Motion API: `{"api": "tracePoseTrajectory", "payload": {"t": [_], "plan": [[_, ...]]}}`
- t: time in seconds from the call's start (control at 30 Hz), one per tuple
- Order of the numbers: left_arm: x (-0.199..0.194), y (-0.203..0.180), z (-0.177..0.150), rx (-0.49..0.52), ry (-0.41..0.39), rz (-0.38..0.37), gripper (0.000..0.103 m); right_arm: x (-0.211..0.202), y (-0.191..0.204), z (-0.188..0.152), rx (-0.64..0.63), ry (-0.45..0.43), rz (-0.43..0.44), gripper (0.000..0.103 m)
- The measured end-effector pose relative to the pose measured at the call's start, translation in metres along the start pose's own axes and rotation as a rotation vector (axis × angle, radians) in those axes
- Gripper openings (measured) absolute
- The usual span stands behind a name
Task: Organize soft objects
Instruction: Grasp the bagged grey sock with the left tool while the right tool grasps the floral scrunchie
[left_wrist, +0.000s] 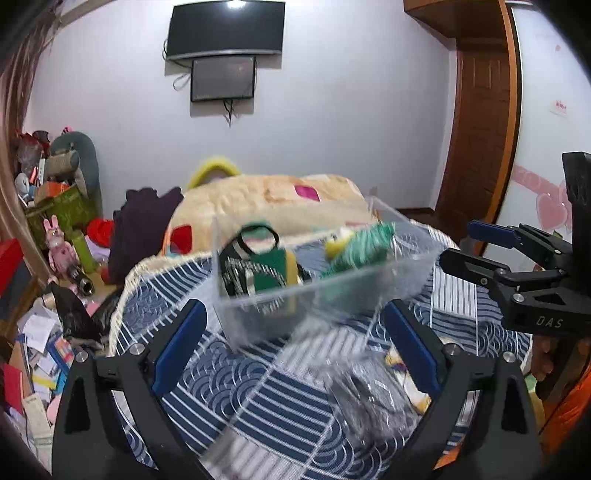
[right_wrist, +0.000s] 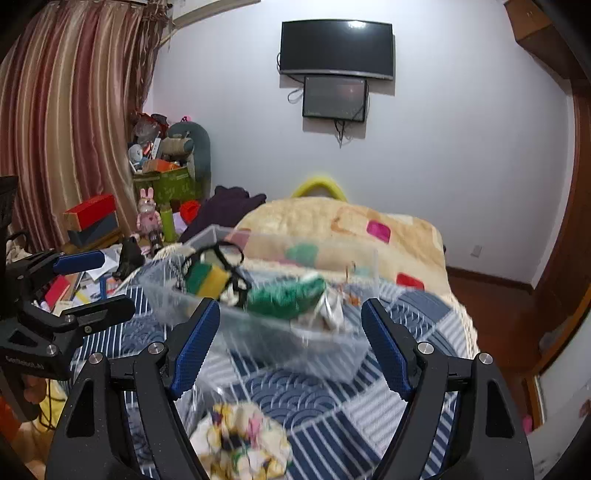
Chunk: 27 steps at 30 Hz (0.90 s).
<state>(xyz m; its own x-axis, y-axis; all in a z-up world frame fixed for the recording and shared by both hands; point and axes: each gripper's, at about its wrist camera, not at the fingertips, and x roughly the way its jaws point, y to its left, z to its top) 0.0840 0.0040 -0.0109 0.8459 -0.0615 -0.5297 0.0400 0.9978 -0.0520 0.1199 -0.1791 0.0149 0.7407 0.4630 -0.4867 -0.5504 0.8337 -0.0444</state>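
A clear plastic bin (left_wrist: 295, 306) stands on the blue patterned bedspread (left_wrist: 229, 373), also in the right wrist view (right_wrist: 325, 350). It holds a green-and-yellow sponge (left_wrist: 277, 273) with a black band, a green fuzzy item (left_wrist: 365, 243) and a black-and-white cloth. A grey soft item (left_wrist: 373, 398) lies near my left gripper (left_wrist: 295, 347), which is open and empty. A floral cloth (right_wrist: 243, 443) lies under my right gripper (right_wrist: 288, 343), which is open and empty. Each gripper shows in the other's view: the right one (left_wrist: 476, 243), the left one (right_wrist: 96, 280).
A beige blanket (right_wrist: 351, 229) with pink squares lies behind the bin. A dark purple garment (left_wrist: 144, 225) lies to its left. Boxes, papers and a pink rabbit toy (left_wrist: 59, 247) clutter the floor at left. Curtains (right_wrist: 74, 110) hang at left; a wooden door (left_wrist: 476, 129) stands at right.
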Motion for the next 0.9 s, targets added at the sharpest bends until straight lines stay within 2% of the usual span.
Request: {"api": "tracePoseTrajectory", "payload": {"t": [0.3,0.57,0.6,0.7,0.77,0.83,0.9], "plan": [[0.022,-0.021,-0.036,0.007,0.107,-0.041,0.098,0.002,-0.001,-0.038,0.033,0.096,0.024,0.077],[0.045,-0.030,-0.065,-0.034,0.189,-0.081,0.098,0.008,0.001,-0.061,0.061,0.161,0.058,0.077],[0.046,-0.030,-0.067,-0.044,0.189,-0.091,0.095,0.008,0.002,-0.063,0.060,0.164,0.059,0.077],[0.050,-0.031,-0.072,-0.068,0.205,-0.132,0.072,0.008,0.005,-0.067,0.061,0.170,0.061,0.077],[0.049,-0.030,-0.074,-0.077,0.196,-0.139,0.064,0.010,0.006,-0.069,0.060,0.179,0.063,0.077],[0.048,-0.030,-0.074,-0.079,0.191,-0.146,0.046,0.013,0.008,-0.071,0.064,0.190,0.074,0.077],[0.047,-0.027,-0.075,-0.094,0.189,-0.147,0.038,0.016,0.011,-0.073,0.061,0.201,0.084,0.077]]}}
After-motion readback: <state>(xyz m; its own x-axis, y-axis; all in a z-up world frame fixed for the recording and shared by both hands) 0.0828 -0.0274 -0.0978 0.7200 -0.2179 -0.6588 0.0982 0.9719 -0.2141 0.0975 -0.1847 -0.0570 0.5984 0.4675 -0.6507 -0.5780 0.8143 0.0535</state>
